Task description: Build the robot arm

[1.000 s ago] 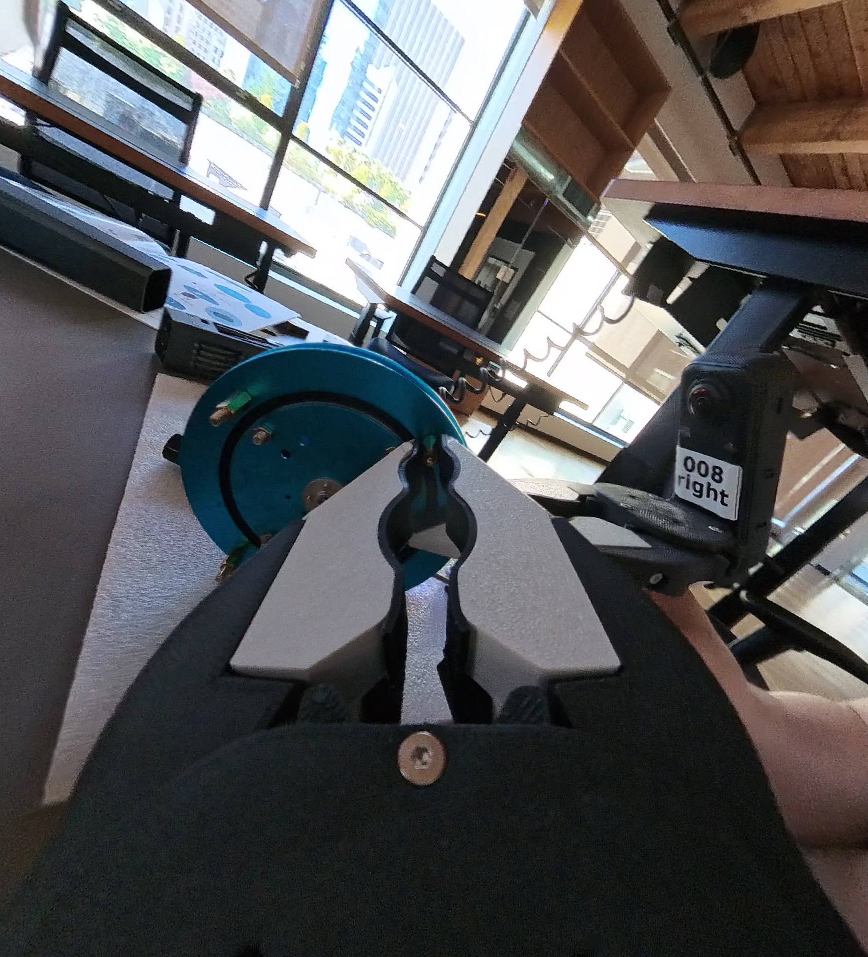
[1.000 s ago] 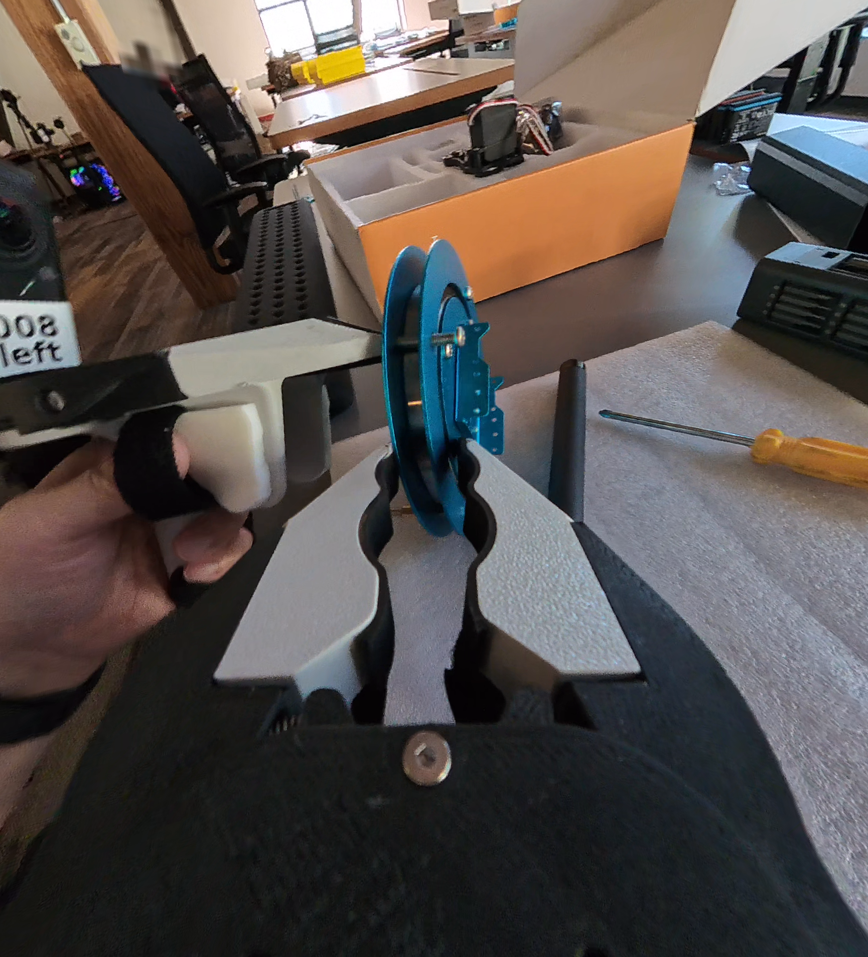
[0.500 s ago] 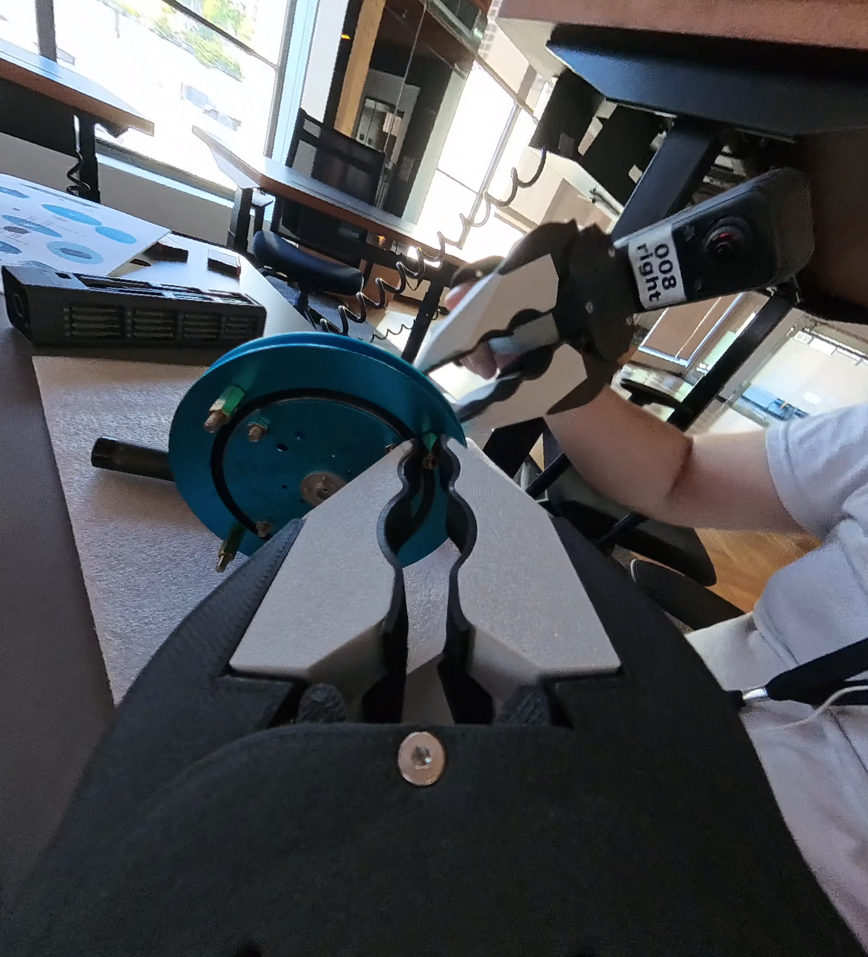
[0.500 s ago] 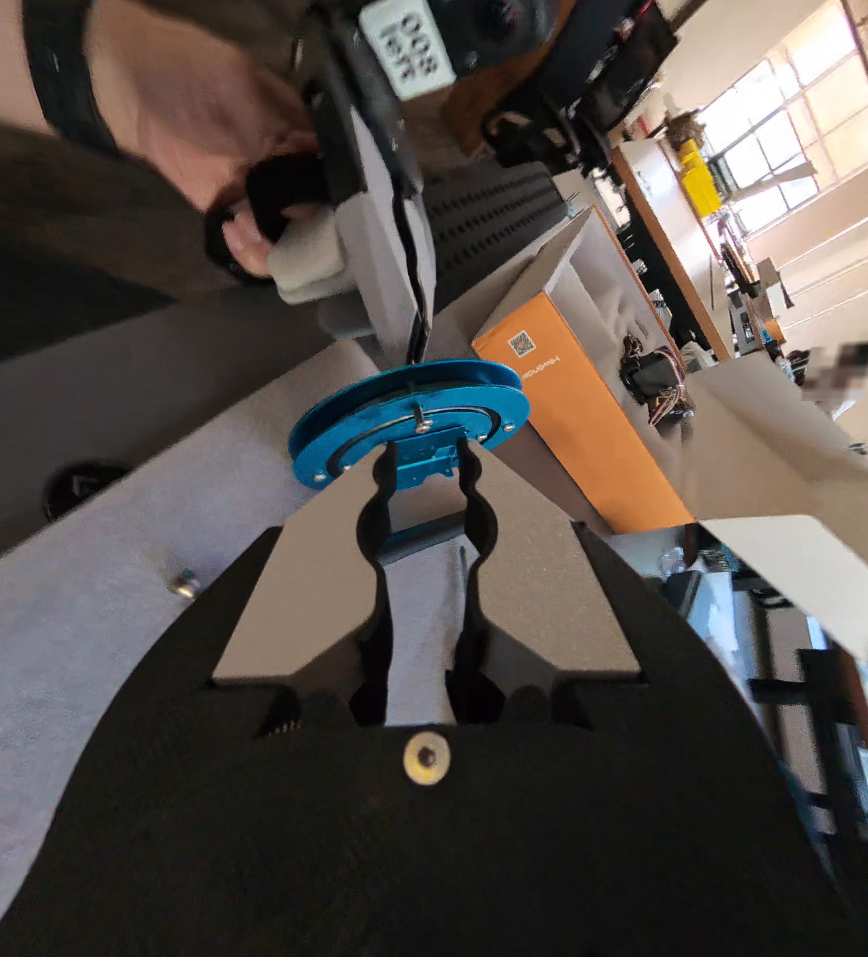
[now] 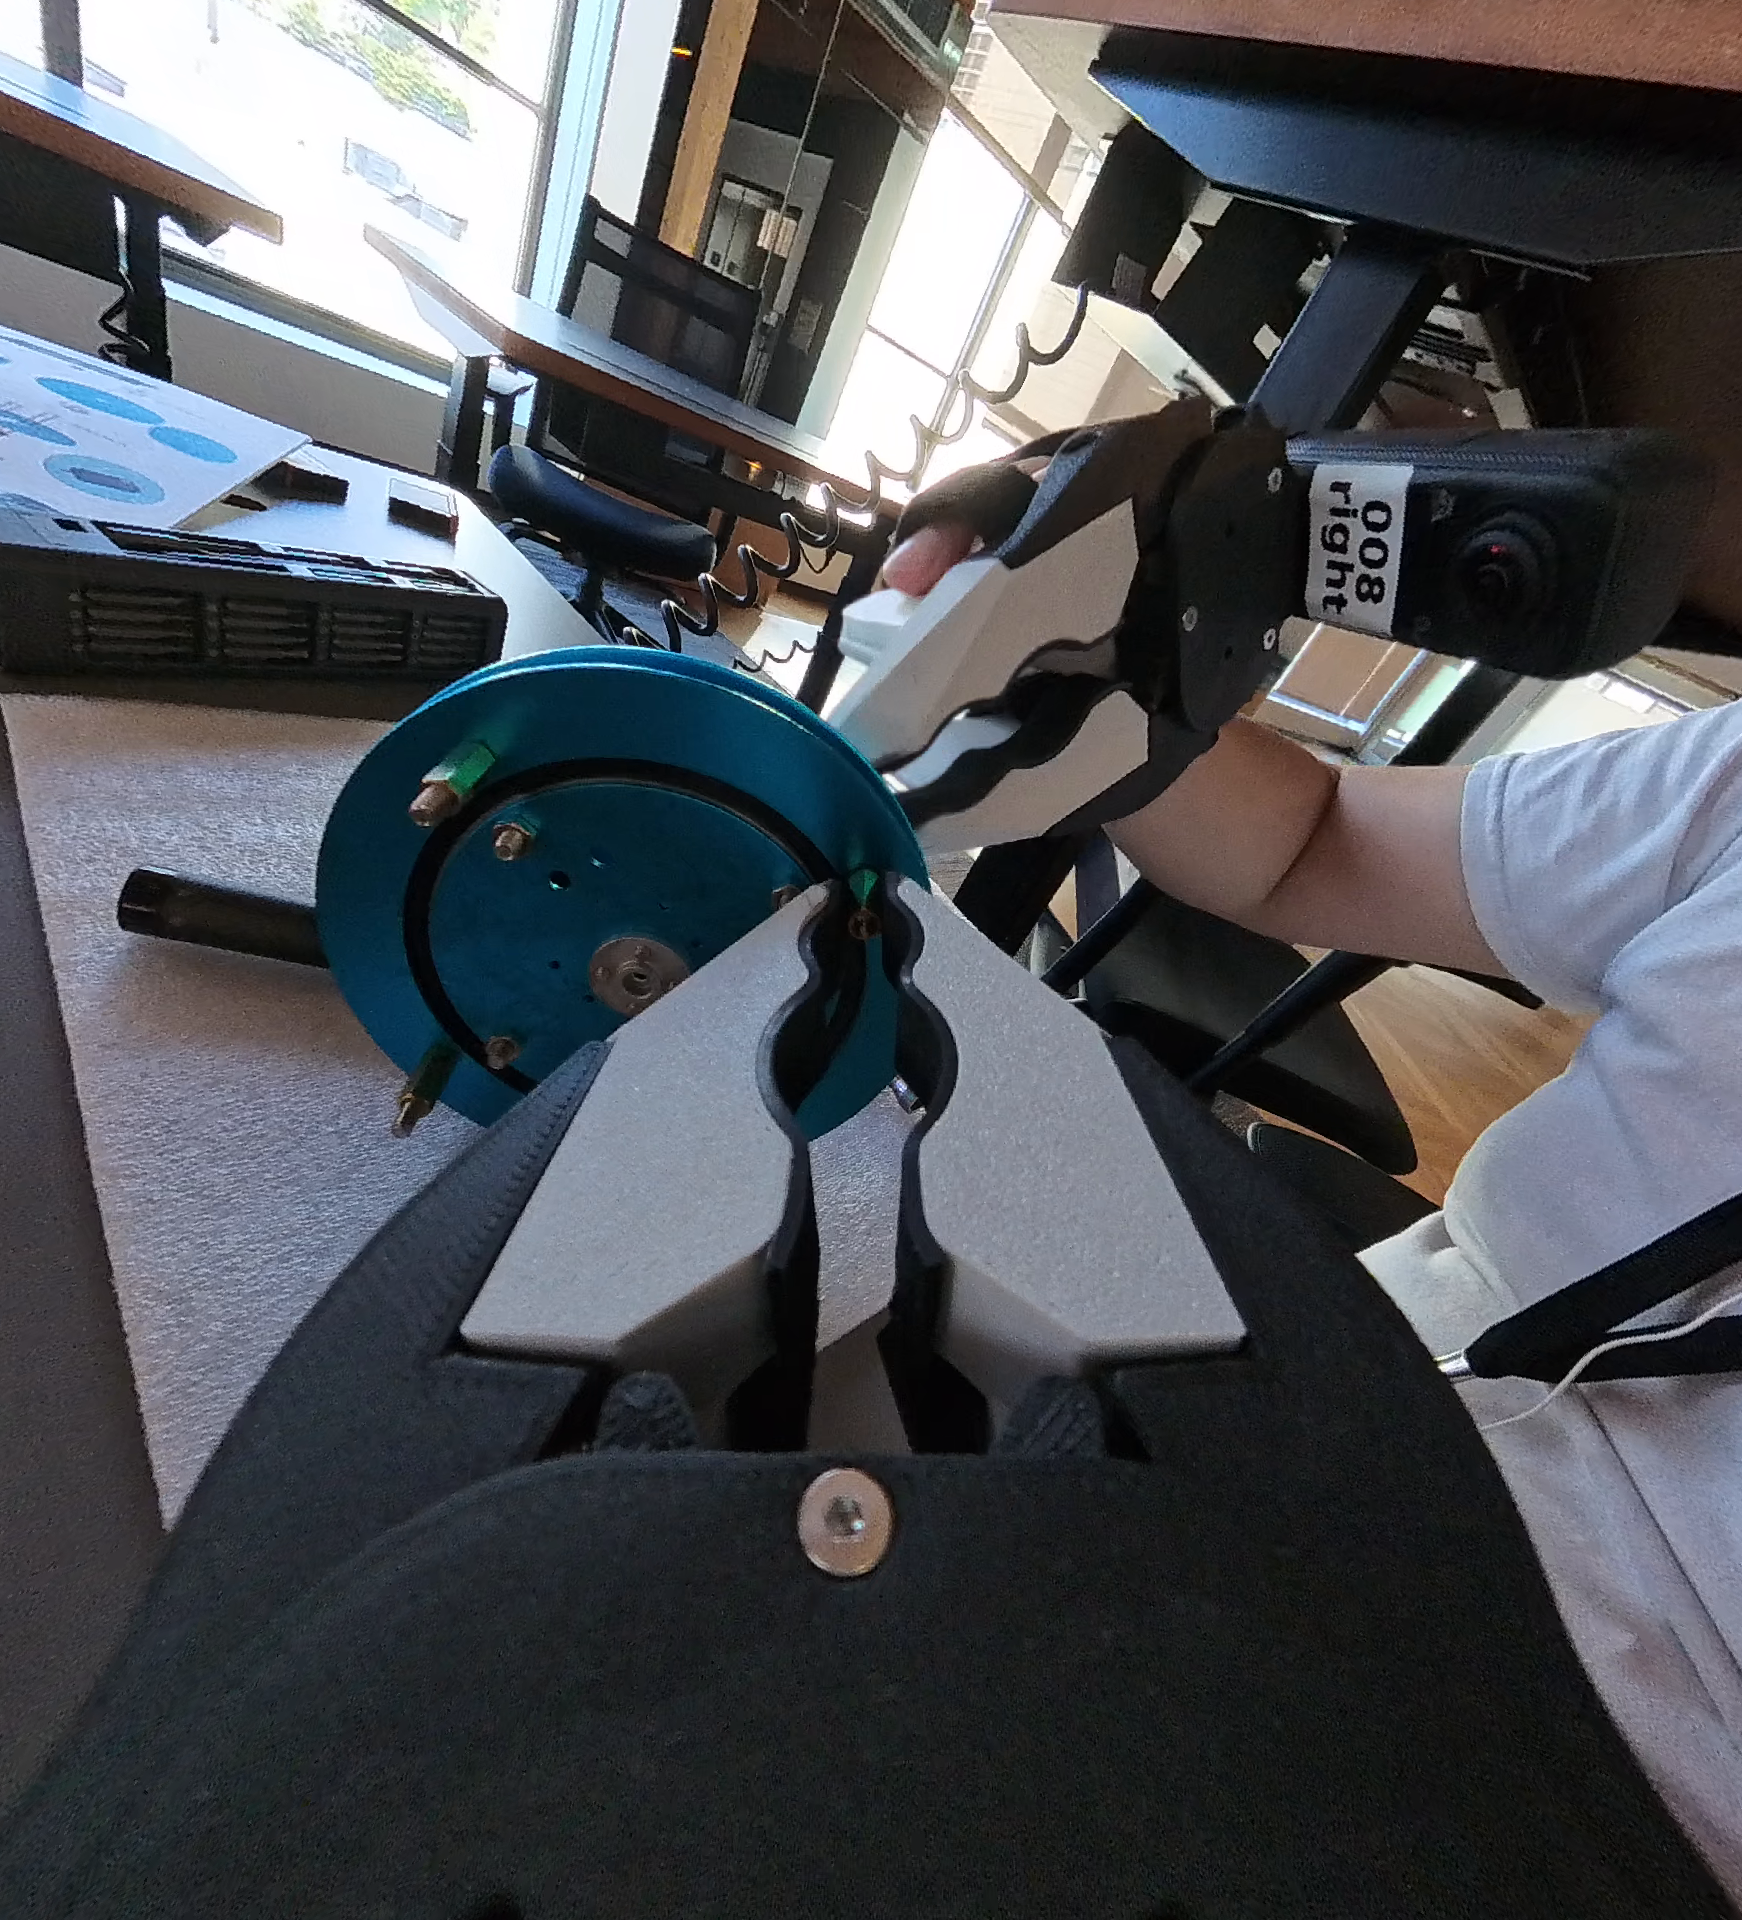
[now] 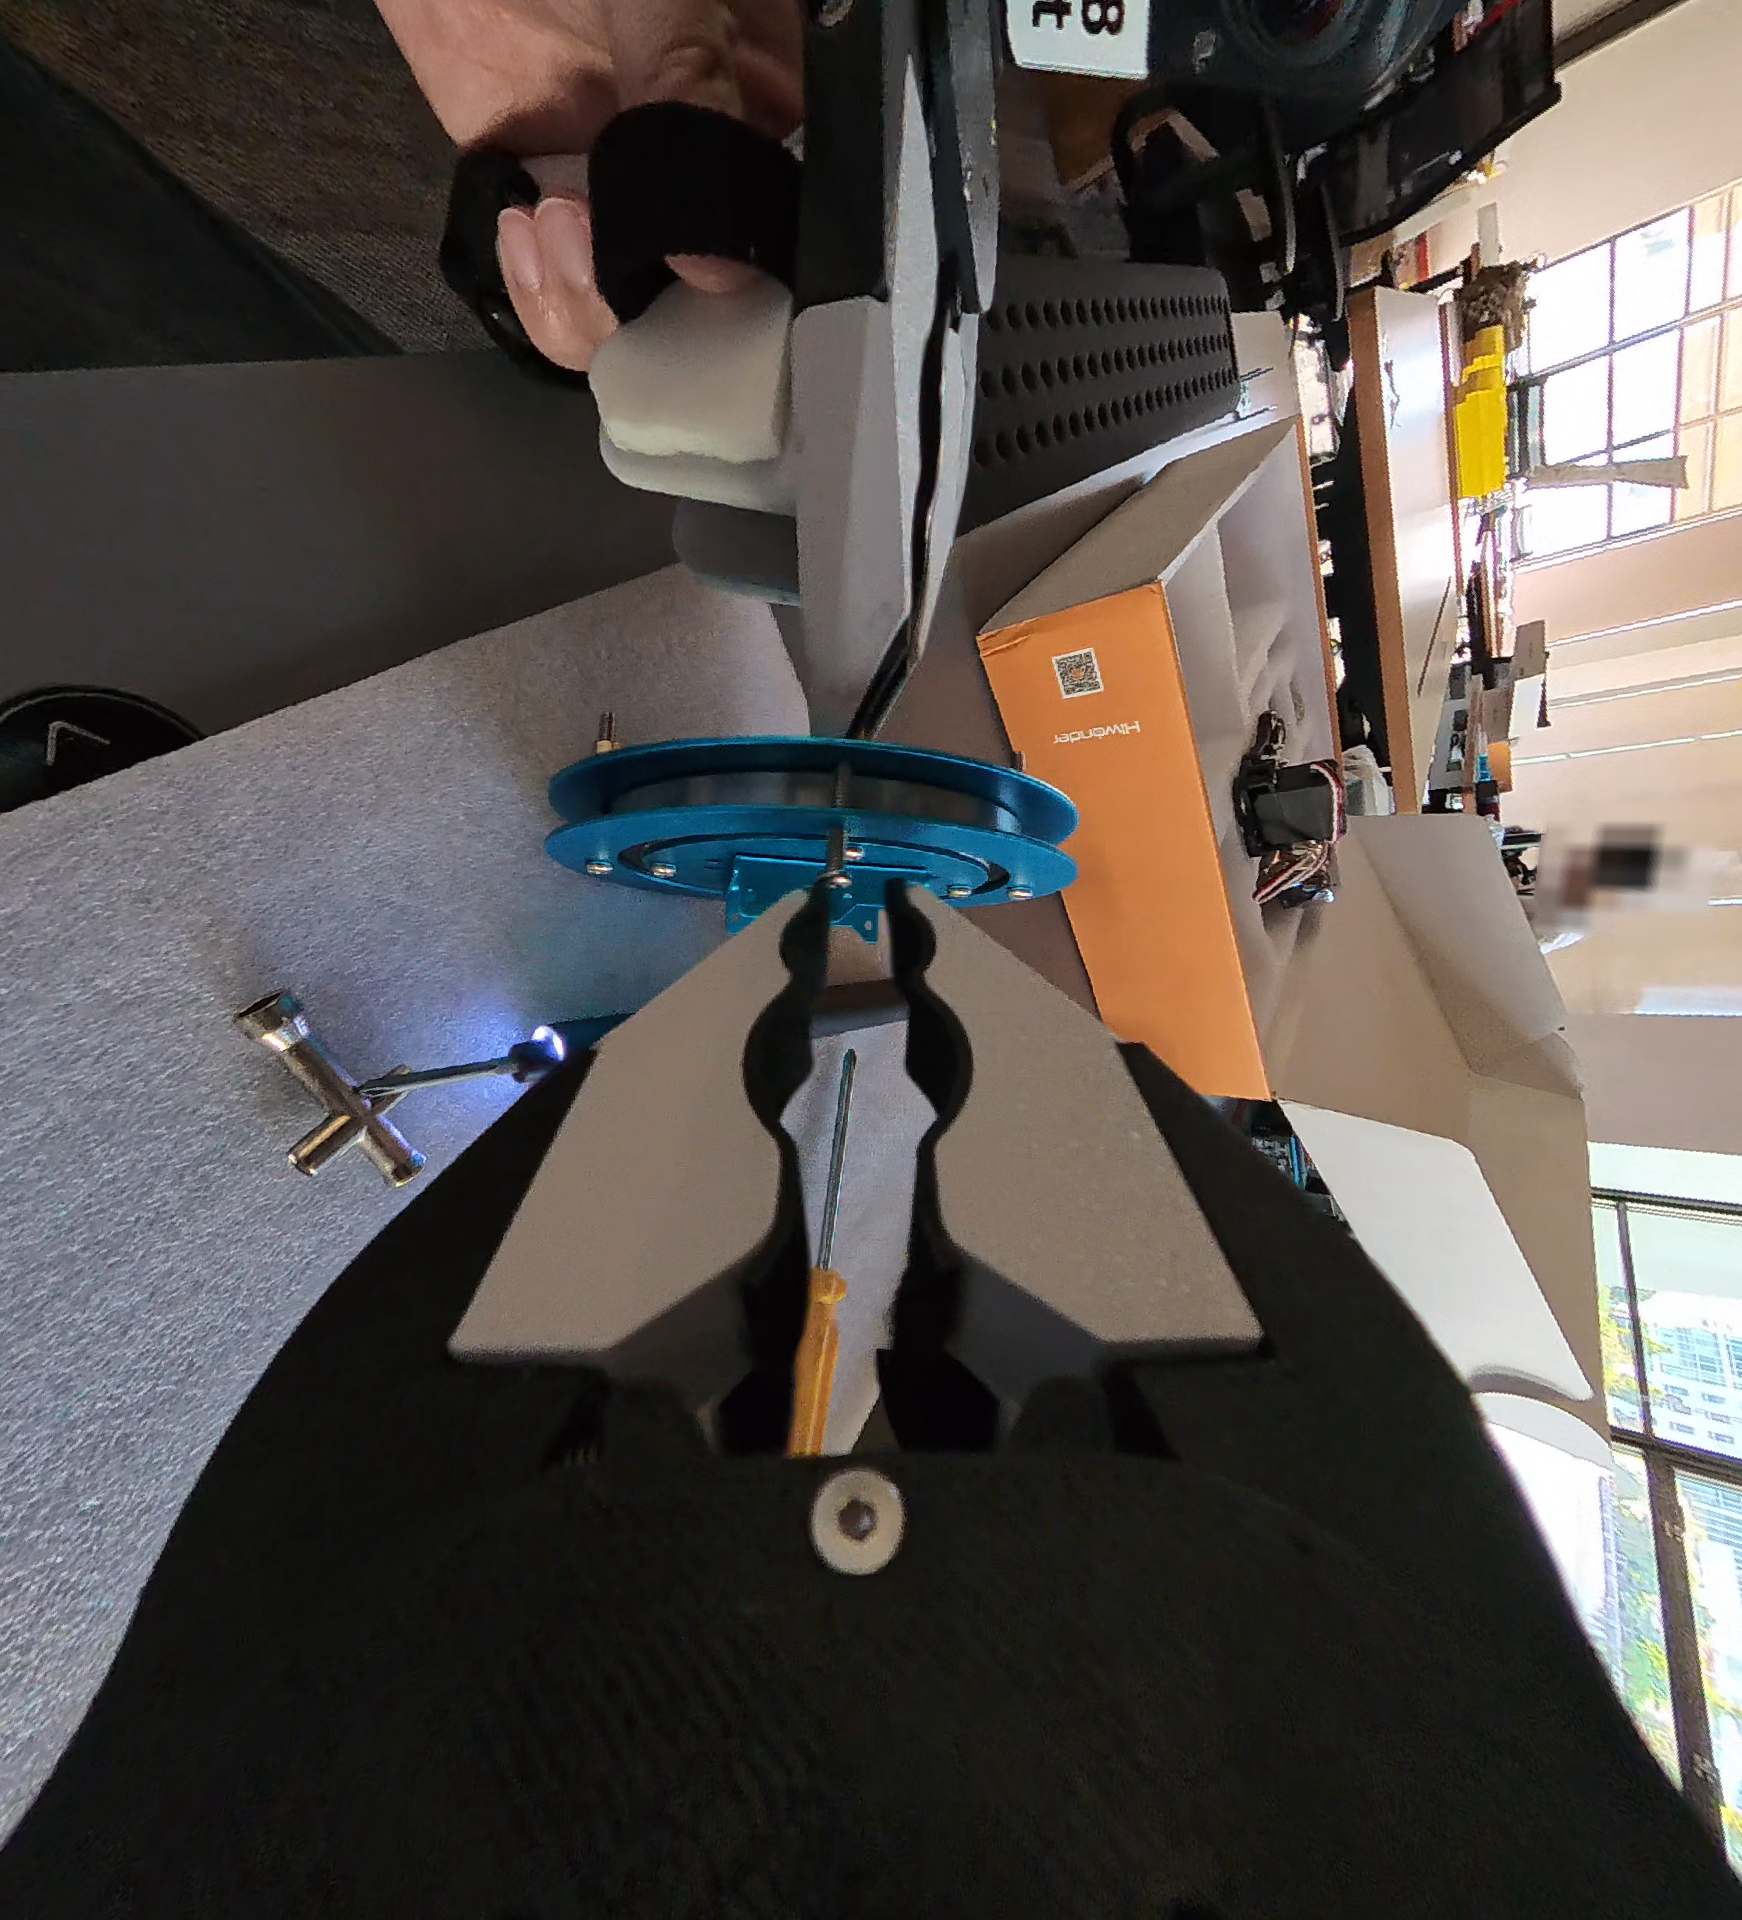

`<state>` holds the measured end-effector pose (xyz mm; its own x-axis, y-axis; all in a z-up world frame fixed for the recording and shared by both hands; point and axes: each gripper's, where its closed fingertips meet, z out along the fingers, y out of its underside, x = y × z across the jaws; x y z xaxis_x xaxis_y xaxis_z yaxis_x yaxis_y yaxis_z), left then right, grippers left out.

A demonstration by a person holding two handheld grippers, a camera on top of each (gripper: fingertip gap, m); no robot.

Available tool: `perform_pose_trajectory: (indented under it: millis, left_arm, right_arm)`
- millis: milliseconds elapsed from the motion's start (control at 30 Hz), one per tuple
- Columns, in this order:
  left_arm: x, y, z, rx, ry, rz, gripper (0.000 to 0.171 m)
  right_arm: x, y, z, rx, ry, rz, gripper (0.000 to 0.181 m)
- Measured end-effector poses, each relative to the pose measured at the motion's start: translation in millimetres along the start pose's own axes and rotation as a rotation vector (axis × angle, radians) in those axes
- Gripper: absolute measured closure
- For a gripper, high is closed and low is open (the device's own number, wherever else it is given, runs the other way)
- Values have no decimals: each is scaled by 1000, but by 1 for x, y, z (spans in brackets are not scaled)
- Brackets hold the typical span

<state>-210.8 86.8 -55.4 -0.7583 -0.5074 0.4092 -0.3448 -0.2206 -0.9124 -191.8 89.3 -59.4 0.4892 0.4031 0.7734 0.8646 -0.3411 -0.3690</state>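
Note:
A blue metal disc (image 5: 555, 914) with brass standoffs stands on edge over a white foam mat (image 5: 202, 1039). My left gripper (image 5: 856, 899) is shut on its rim. In the right wrist view the left gripper (image 6: 877, 717) comes down from above onto the disc (image 6: 638, 831). My right gripper (image 6: 851, 899) is rolled on its side and closed to a narrow gap on the blue bracket (image 6: 758, 894) on the disc's face, beside a long screw (image 6: 836, 831). In the left wrist view the right gripper (image 5: 908, 774) reaches in behind the disc.
A yellow-handled screwdriver (image 6: 820, 1320) and a steel cross wrench (image 6: 337, 1101) lie on the mat. An open orange box (image 6: 1137, 831) stands behind the disc. A black tube (image 5: 212, 920) and a black vented unit (image 5: 223, 623) lie beyond it. The person's arm (image 5: 1366, 831) is at the right. Both grippers' tips are close together, under 4 cm apart. About 10 cm separates my right fingertips from the steel cross wrench (image 6: 337, 1101).
My right gripper left the disc's lower edge, rolled about a quarter turn and closed in on the bracket. My left gripper kept its hold on the rim.

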Motion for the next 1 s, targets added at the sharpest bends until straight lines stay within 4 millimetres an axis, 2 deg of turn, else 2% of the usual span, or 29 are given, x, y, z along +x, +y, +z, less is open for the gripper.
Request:
perform_pose_trajectory:
  millis: [33,67,200,267,333,433,700,767,833,900,933,1000]
  left_arm:
    - [0,0,0,3,-3,-1,168]
    - [0,0,0,7,-6,-2,168]
    - [0,0,-1,12,-4,-10,168]
    - [0,0,-3,10,-5,-1,168]
    - [0,1,-3,3,-16,39,168]
    - [0,1,-2,0,-41,91,168]
    - [4,4,0,-20,-67,209,168]
    - [2,3,-1,-16,-82,213,168]
    - [2,3,-1,-17,-81,210,168]
    - [3,4,-2,-16,-82,209,168]
    - [2,4,-3,-13,-84,206,168]
    - [3,4,-6,-8,-83,195,168]
  right_arm:
    - [-1,-1,0,8,-12,5,163]
    - [-3,-2,0,14,-26,15,163]
    - [-4,-5,3,17,-18,-1,177]
    - [-3,-6,4,17,-17,12,178]
    - [-5,-6,4,23,-68,112,178]
    - [-8,-6,3,46,-195,355,178]
    - [-21,-11,-3,26,-719,1041,178]
    - [-19,-12,-2,68,-752,1063,178]
    - [-15,-10,-5,142,-700,970,176]
    - [-5,5,-11,204,-549,831,145]
    - [4,24,-13,209,-430,760,144]
    - [17,87,-13,111,-213,676,144]
